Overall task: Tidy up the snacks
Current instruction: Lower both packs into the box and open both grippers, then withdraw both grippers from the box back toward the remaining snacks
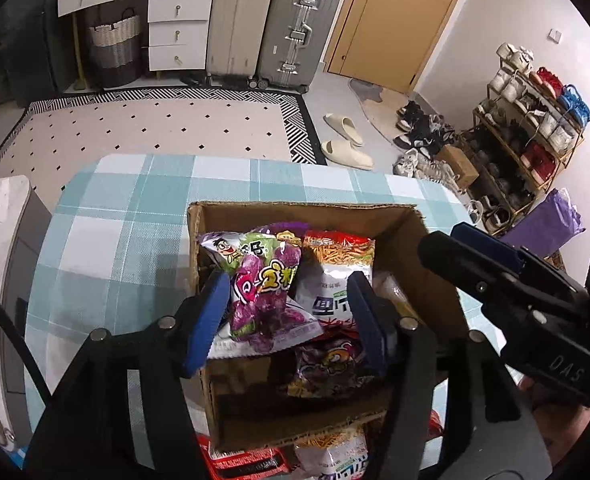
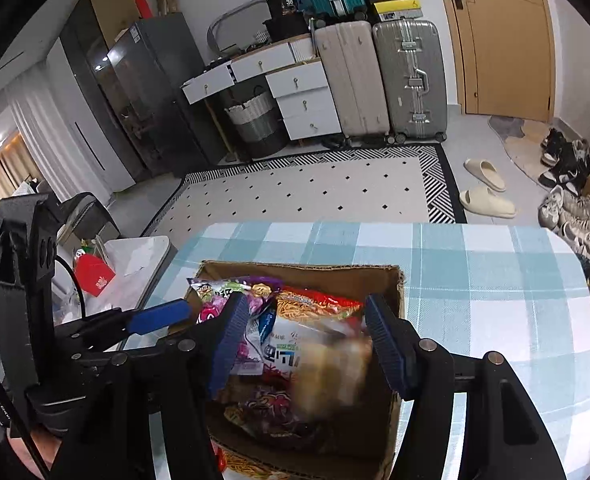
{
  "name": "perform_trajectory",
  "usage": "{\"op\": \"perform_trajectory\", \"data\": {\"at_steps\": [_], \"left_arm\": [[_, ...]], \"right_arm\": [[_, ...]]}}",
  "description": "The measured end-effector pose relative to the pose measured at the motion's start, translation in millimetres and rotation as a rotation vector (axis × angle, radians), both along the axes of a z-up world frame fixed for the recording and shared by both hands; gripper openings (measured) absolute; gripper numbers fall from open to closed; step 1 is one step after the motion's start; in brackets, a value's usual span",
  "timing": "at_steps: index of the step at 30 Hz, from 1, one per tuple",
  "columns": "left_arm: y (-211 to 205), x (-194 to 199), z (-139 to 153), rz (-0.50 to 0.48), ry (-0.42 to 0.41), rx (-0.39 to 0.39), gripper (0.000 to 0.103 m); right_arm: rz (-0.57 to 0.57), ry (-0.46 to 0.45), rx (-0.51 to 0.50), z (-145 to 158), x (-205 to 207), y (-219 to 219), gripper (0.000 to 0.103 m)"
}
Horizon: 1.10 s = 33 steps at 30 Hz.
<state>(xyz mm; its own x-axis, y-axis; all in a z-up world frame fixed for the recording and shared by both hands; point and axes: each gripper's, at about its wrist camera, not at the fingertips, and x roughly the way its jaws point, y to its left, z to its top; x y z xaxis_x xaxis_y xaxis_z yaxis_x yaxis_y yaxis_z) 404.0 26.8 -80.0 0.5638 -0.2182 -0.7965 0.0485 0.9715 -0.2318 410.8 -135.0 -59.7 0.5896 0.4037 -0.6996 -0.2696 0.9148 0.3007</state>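
- Left wrist view: cardboard box (image 1: 399,232) stands on the checked tablecloth (image 1: 127,216), toward the table's near edge, filled with snack packets.
- Left gripper (image 1: 291,316) hangs over the box with its jaws apart; the purple candy bag (image 1: 263,300) lies between the pads, which do not seem to press it.
- That bag's long axis runs from the box's far left corner toward the near wall, roughly along the fingers.
- More packets lie outside, against the box's near wall by the table's near edge.
- Right gripper (image 1: 491,256) reaches in over the box's right wall.
- Right wrist view: right gripper (image 2: 303,336) has its jaws apart above the box's (image 2: 375,276) right half.
- A blurred tan packet (image 2: 335,372) lies between and below the pads; whether they touch it I cannot tell.
- Left gripper (image 2: 159,316) sits by the box's left wall, nearer the purple bag.
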Motion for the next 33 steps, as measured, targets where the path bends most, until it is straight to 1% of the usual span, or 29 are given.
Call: {"op": "perform_trajectory", "data": {"at_steps": [4,8,14,17,19,20,21,22,23,25,29,31,33], "left_arm": [[0.6,-9.4,8.2,-0.003,-0.009,0.004,0.059],[0.3,-27.3,21.0,-0.008,-0.026,0.015,0.06],[-6.7,-63.2,45.8,-0.001,-0.095,0.063,0.062],[-7.3,-85.6,61.4,0.0,-0.133,0.056,0.063],[-7.8,-102.2,72.4,0.006,-0.167,0.072,0.066],[-8.6,-109.7,77.7,0.007,-0.181,0.079,0.07],[-9.4,-118.7,83.9,0.011,-0.202,0.088,0.075],[-9.8,-127.4,89.9,0.014,-0.221,0.094,0.077],[-9.4,-136.5,95.1,0.016,-0.241,0.096,0.079],[-8.6,-158.2,106.0,0.027,-0.289,0.092,0.08],[-8.6,-197.6,118.9,0.034,-0.333,0.092,0.081],[-8.1,-214.5,123.4,0.032,-0.357,0.097,0.082],[-6.7,-236.5,126.8,0.042,-0.393,0.099,0.087]], "right_arm": [[-0.001,-0.009,0.009,7.5,-7.7,-4.7,0.062],[-0.004,-0.025,0.025,19.6,-19.6,-8.9,0.062],[-0.004,-0.075,0.027,44.3,-44.6,-12.5,0.063],[-0.005,-0.103,0.022,58.3,-58.7,-12.1,0.063],[0.0,-0.126,0.026,68.8,-69.0,-12.5,0.063],[0.003,-0.143,0.026,74.8,-75.6,-12.6,0.063],[0.007,-0.156,0.029,80.8,-82.4,-12.7,0.065],[0.012,-0.165,0.033,86.0,-88.4,-12.6,0.067],[0.02,-0.178,0.038,91.4,-96.5,-12.6,0.068],[0.025,-0.208,0.051,99.2,-113.5,-14.0,0.069],[0.038,-0.264,0.078,105.1,-153.9,-17.2,0.076],[0.047,-0.297,0.077,104.9,-175.6,-19.5,0.077],[0.053,-0.321,0.069,104.2,-193.1,-20.9,0.077]]}}
